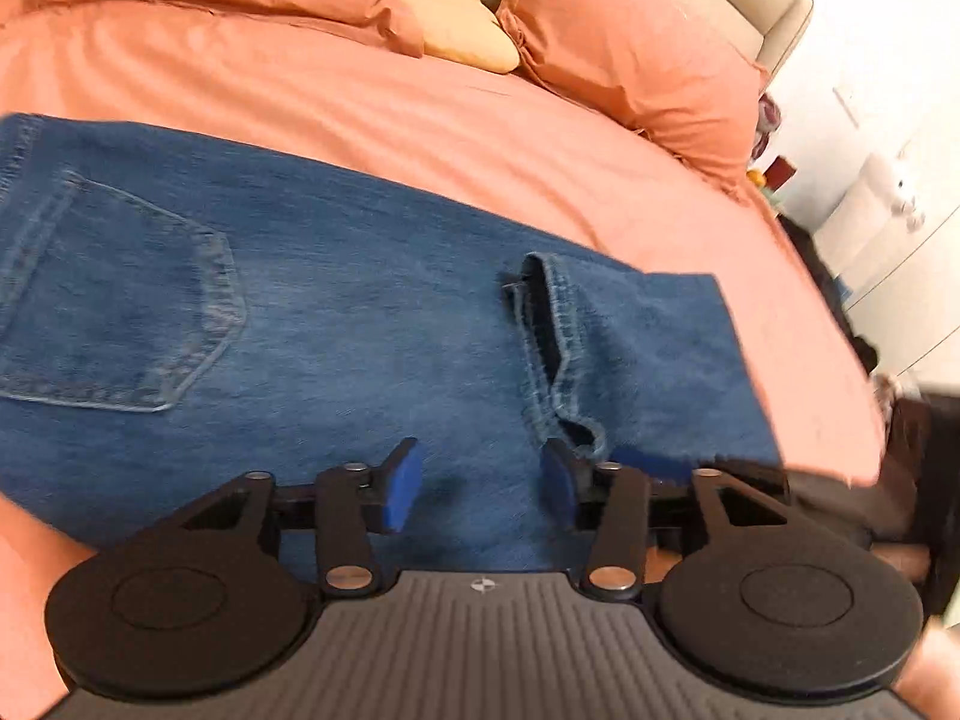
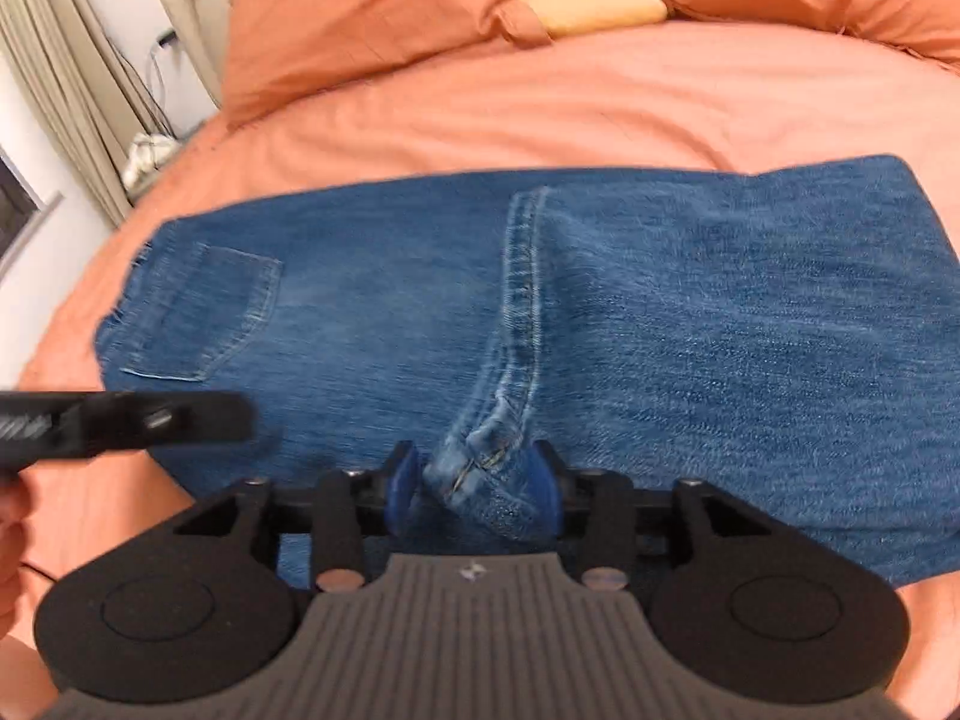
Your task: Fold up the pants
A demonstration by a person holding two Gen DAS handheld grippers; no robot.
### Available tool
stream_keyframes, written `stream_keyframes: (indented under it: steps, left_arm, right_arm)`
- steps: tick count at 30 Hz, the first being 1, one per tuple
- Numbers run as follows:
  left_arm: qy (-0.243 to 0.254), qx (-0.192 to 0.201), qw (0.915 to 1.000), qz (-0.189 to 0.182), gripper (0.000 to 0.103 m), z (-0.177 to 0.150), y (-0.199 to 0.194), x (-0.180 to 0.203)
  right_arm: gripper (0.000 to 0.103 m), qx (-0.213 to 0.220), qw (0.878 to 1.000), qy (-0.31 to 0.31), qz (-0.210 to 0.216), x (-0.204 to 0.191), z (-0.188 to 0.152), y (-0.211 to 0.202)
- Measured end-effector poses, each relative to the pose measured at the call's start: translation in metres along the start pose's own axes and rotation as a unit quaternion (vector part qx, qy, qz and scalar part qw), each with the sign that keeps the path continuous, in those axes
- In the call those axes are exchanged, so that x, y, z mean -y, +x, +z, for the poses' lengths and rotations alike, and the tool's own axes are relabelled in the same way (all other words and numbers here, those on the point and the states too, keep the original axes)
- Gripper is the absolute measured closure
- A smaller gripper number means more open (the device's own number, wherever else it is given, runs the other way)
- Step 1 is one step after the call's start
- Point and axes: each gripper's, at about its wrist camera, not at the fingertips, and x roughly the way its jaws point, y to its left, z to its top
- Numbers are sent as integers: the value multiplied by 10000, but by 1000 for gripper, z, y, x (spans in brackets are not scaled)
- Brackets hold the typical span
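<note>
Blue jeans (image 1: 336, 300) lie folded across the orange bed, back pocket (image 1: 120, 300) up at the left. A leg hem (image 1: 558, 348) rests on top of the denim. My left gripper (image 1: 480, 480) hovers open over the near edge of the jeans, nothing between its blue pads; its right pad (image 1: 558, 480) sits beside the hem's end. In the right wrist view the jeans (image 2: 690, 330) fill the middle. My right gripper (image 2: 474, 492) is open with a bunched hem corner (image 2: 480, 474) lying between its pads. The left gripper's black body (image 2: 132, 420) shows at the left.
An orange sheet (image 1: 420, 102) covers the bed. Orange pillows (image 1: 630, 42) and a yellow cushion (image 1: 462, 24) lean on a beige headboard (image 1: 774, 6) at the back. White furniture (image 1: 870, 210) stands off the bed's right side. Curtains (image 2: 54, 78) hang off its other side.
</note>
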Motion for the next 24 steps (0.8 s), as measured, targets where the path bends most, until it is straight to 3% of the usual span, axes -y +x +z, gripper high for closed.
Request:
stream_keyframes:
  steps: [4, 7, 9, 13, 16, 20, 21, 23, 24]
  left_arm:
    - [-80, -46, 9998, -188, 32, 14, 19, 9]
    - [-157, -82, 9995, -255, 31, 24, 40, 16]
    - [-218, -123, 9995, -210, 31, 30, 56, 20]
    - [-447, -203, 9987, -94, 31, 43, 89, 22]
    - [-715, -177, 9972, -114, 31, 52, 107, 18]
    - [-852, -237, 9960, -89, 31, 57, 123, 16]
    - [-763, -250, 9968, -50, 33, 56, 125, 19]
    - [-576, -234, 9981, -5, 51, 57, 127, 26]
    - [-496, -251, 9984, 58, 67, 57, 128, 29]
  right_arm:
    - [61, 828, 9964, -10, -171, 7, -15, -32]
    - [65, 1351, 9881, 207, -701, 29, -19, -49]
    - [85, 1506, 9814, 437, -1106, 48, -18, -50]
    - [86, 1584, 9722, 708, -1573, 87, -25, -52]
    - [86, 903, 9823, 561, -1541, 103, -33, -32]
    - [86, 779, 9849, 446, -1480, 106, -37, -33]
    - [86, 742, 9853, 506, -1453, 107, -35, -33]
    - [86, 702, 9862, 597, -1374, 112, -33, -35]
    - [86, 669, 9870, 613, -1329, 111, -29, -32]
